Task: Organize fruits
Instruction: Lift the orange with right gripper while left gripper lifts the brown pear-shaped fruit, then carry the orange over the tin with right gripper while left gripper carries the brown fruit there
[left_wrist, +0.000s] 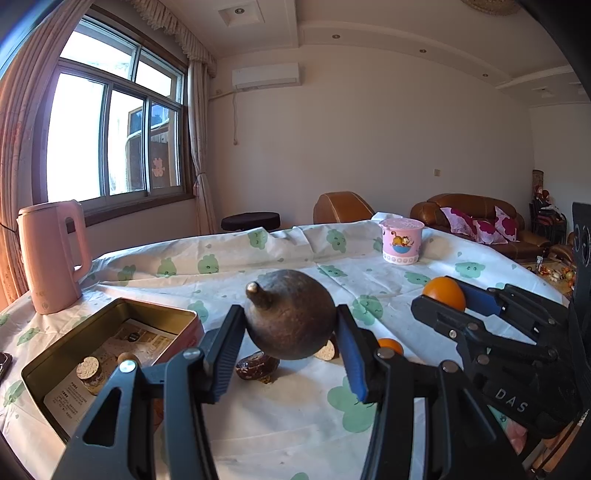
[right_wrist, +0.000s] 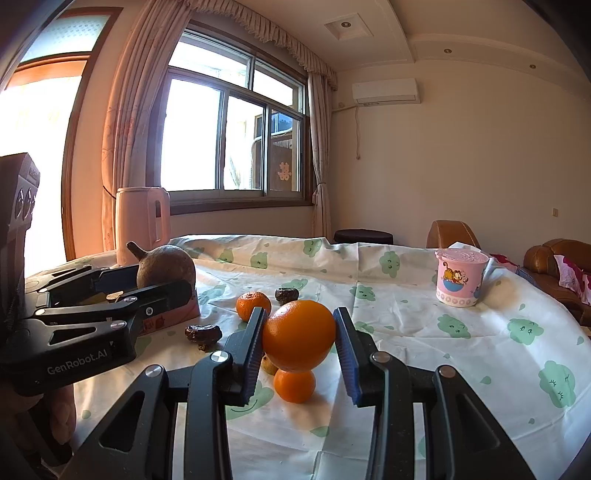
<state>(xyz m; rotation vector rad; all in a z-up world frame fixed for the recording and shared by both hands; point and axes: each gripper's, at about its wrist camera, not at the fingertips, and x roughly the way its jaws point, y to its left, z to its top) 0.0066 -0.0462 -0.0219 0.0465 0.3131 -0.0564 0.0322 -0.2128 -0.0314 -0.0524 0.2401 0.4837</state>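
My left gripper (left_wrist: 291, 325) is shut on a dark brown round fruit with a stem (left_wrist: 290, 314) and holds it above the table, right of an open tin box (left_wrist: 110, 332). My right gripper (right_wrist: 299, 336) is shut on a large orange (right_wrist: 298, 334), held above the cloth; it also shows in the left wrist view (left_wrist: 445, 291). On the table lie a small orange (right_wrist: 294, 386), a tangerine (right_wrist: 253, 304), and two dark wrinkled fruits (right_wrist: 203, 333) (right_wrist: 286, 294). The brown fruit also shows in the right wrist view (right_wrist: 166, 266).
A pink kettle (left_wrist: 50, 254) stands at the table's left corner. A pink cartoon cup (left_wrist: 402, 240) stands at the far right. The tin box holds a paper sheet and small round pieces (left_wrist: 88, 371). A sofa (left_wrist: 476, 221) and a stool (left_wrist: 251, 221) stand beyond the table.
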